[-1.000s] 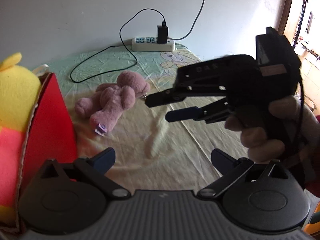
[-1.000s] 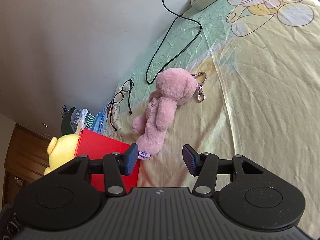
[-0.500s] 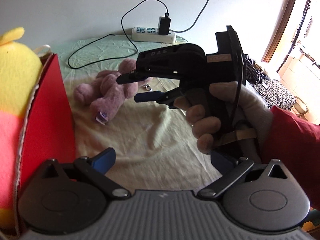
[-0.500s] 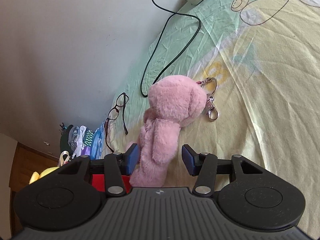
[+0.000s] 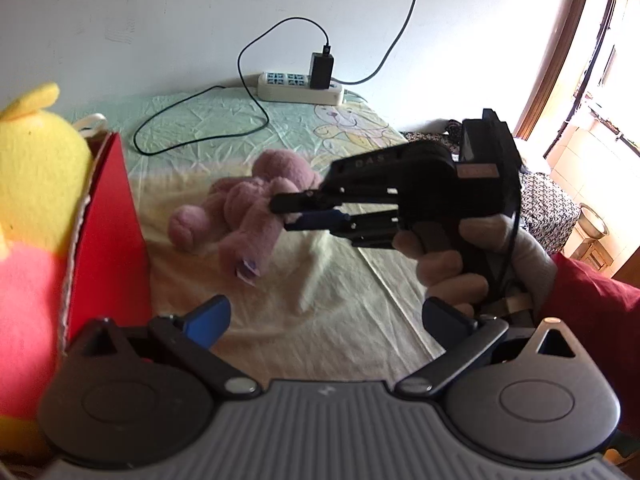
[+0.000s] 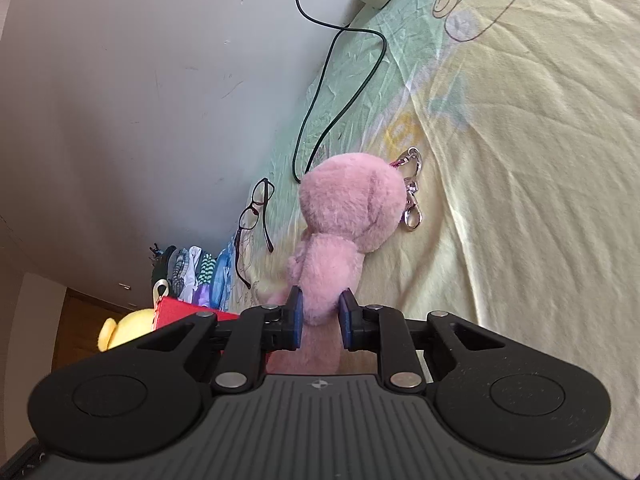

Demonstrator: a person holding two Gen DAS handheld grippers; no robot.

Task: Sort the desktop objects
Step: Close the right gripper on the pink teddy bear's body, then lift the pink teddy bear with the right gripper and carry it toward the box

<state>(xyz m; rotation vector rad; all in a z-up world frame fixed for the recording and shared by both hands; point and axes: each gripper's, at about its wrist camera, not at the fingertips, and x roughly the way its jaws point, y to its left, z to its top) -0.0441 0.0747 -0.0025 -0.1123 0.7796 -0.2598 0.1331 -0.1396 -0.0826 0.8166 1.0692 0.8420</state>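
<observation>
Right claw [image 6: 319, 314] pinches its blue pads narrowly on the lower body of the pink plush toy [image 6: 340, 216] lying on the bed sheet [image 6: 520, 160], a light, squashy thing best gripped mid-torso, while the left claw [image 5: 324, 316] gapes wide, empty.

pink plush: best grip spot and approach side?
Grip the pink plush across its narrow body, below the wide head, coming in along the sheet from its leg end. It lies flat, and the torso is the slimmest, softest part. The right gripper is shut there already; the metal clasp by the head looks too thin to pinch reliably.
</observation>
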